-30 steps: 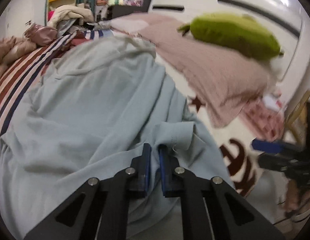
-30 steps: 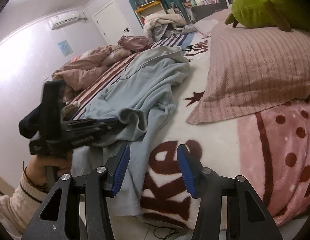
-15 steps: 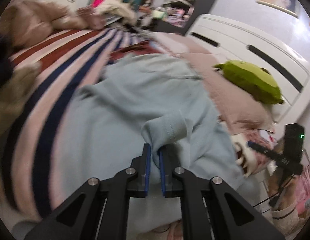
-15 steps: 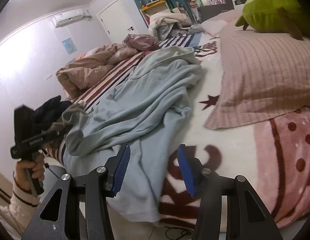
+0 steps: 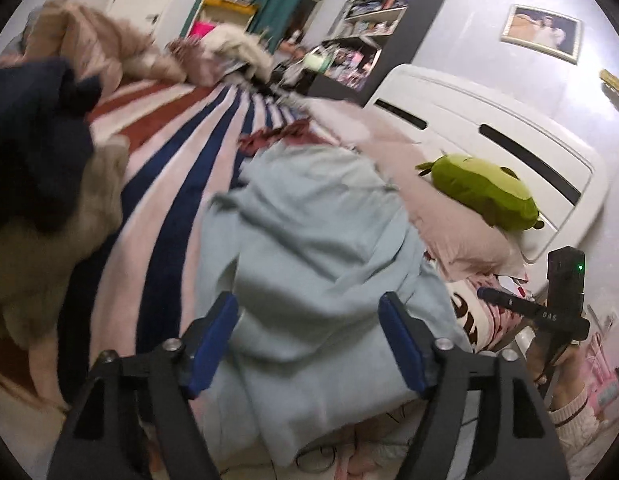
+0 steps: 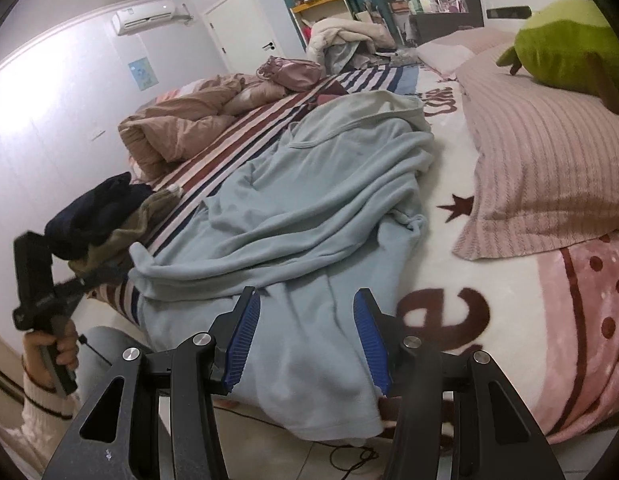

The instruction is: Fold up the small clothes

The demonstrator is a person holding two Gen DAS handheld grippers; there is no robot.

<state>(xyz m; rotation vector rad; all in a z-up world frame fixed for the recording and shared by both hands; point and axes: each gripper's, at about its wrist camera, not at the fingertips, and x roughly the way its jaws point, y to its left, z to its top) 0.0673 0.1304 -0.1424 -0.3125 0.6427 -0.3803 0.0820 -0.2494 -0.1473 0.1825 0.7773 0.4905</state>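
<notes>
- While both tools hang over the near edge of the bed, the left gripper [image 5: 309, 344] stands with its blue pads wide apart and nothing between them, and the right gripper [image 6: 305, 340] is likewise spread and empty above the hem.
- Directly beneath both lies the light-blue fleece garment [image 6: 309, 216], spread lengthwise from the bed's near edge toward the far end, its lower hem drooping over the edge toward the floor.
- One side of it appears thrown back over the body, leaving a rumpled diagonal ridge; the collar or hood end [image 6: 373, 108] lies farthest away.
- Under it run the striped blanket [image 5: 181, 152] on the left side and the cream printed blanket [image 6: 469, 320] on the right.
- Near the left edge sits a pile of dark and olive clothes [image 6: 105, 216]; toward the headboard side lie a pink ribbed pillow [image 6: 549, 168] and a green plush toy [image 5: 485, 196].
- Progress, as I judge it: early. At most one rough fold is laid; the fabric is creased, the hem hangs loose, and no compact stack exists.
- What remains: smoothing, squaring the edges, folding the length down, then setting it aside.
</notes>
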